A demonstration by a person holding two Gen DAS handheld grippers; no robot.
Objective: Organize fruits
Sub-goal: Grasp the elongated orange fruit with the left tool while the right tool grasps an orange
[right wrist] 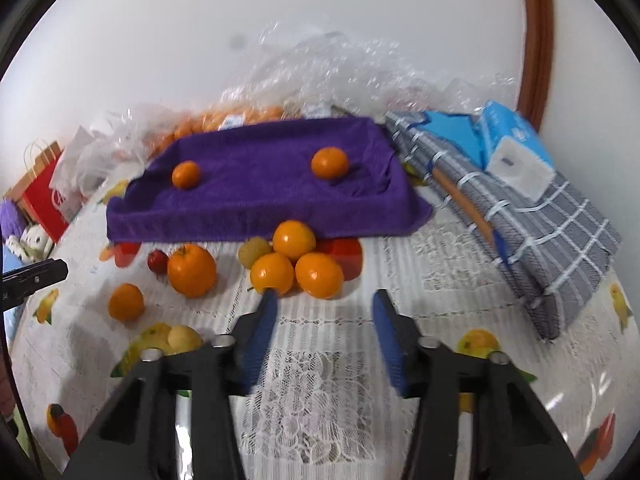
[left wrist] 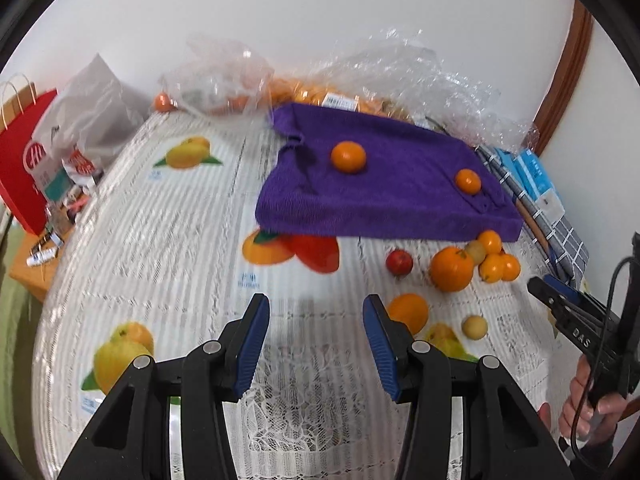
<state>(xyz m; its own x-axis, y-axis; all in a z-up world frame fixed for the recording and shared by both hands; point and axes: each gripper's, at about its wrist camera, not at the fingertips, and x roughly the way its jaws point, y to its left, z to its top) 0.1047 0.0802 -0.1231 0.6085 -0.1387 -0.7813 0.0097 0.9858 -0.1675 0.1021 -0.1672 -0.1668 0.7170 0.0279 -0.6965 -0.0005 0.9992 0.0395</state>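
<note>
A purple towel-covered tray (left wrist: 392, 200) (right wrist: 260, 204) holds two oranges (left wrist: 348, 156) (right wrist: 329, 163). In front of it on the table lie loose fruits: a large orange (left wrist: 451, 269) (right wrist: 192, 270), a small red fruit (left wrist: 399, 262) (right wrist: 157, 261), a cluster of small oranges (left wrist: 498, 266) (right wrist: 296, 264), a lone orange (left wrist: 409, 313) (right wrist: 126, 302) and a pale yellow fruit (left wrist: 475, 327) (right wrist: 183, 338). My left gripper (left wrist: 316, 312) is open and empty, just left of the lone orange. My right gripper (right wrist: 324, 300) is open and empty, just before the cluster.
Clear plastic bags with oranges (left wrist: 320, 92) (right wrist: 224, 120) sit behind the tray. A folded grey checked cloth (right wrist: 540, 232) with a blue tissue pack (right wrist: 512, 148) lies at the right. A red paper bag (left wrist: 24, 160) stands at the left edge.
</note>
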